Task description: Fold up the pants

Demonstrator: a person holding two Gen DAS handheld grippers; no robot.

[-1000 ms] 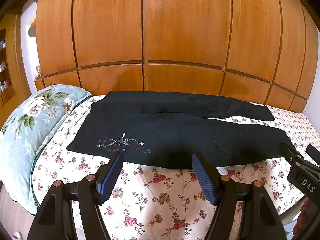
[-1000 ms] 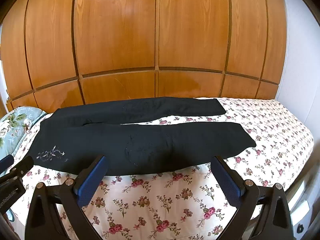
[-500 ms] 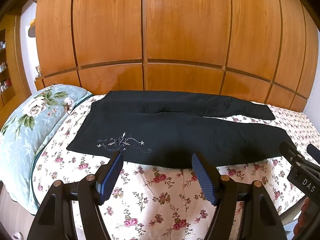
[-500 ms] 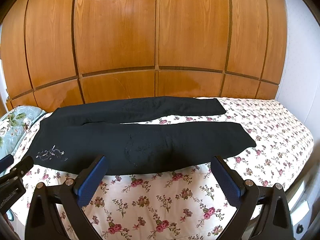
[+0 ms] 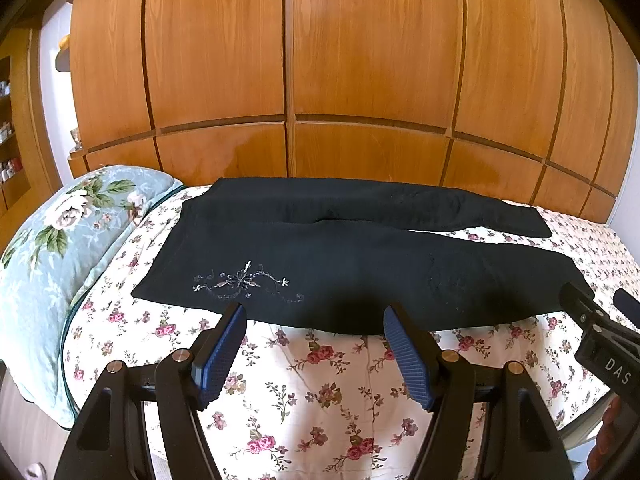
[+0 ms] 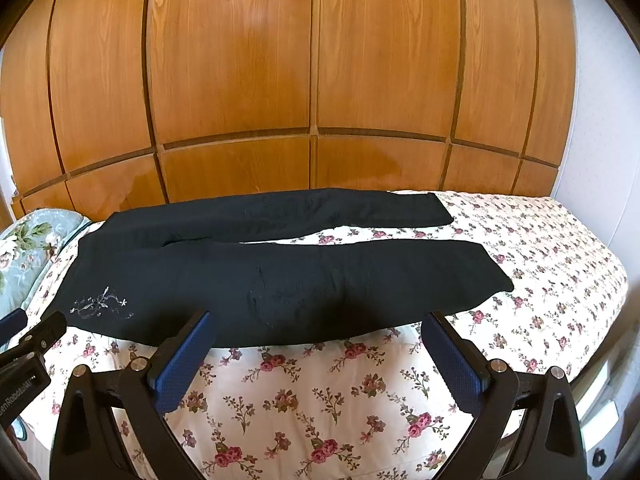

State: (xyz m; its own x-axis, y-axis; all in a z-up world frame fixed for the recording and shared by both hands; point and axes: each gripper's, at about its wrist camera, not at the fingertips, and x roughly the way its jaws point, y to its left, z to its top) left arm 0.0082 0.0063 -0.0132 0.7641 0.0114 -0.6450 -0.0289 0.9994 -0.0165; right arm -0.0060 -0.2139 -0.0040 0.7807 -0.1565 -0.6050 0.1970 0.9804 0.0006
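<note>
**Pants flat, both grippers waiting**

Since nothing has shifted over the last second, the fold has not begun. The black pants (image 5: 344,264) lie spread along the bed (image 5: 328,392), waistband toward the pillow (image 5: 60,248) end, legs parted toward the far edge. The left gripper (image 5: 316,344) and right gripper (image 6: 320,354) hover level at the near edge, fingers wide and empty, short of the cloth.

Both views bedside, facing wardrobe (image 5: 288,60).
</note>
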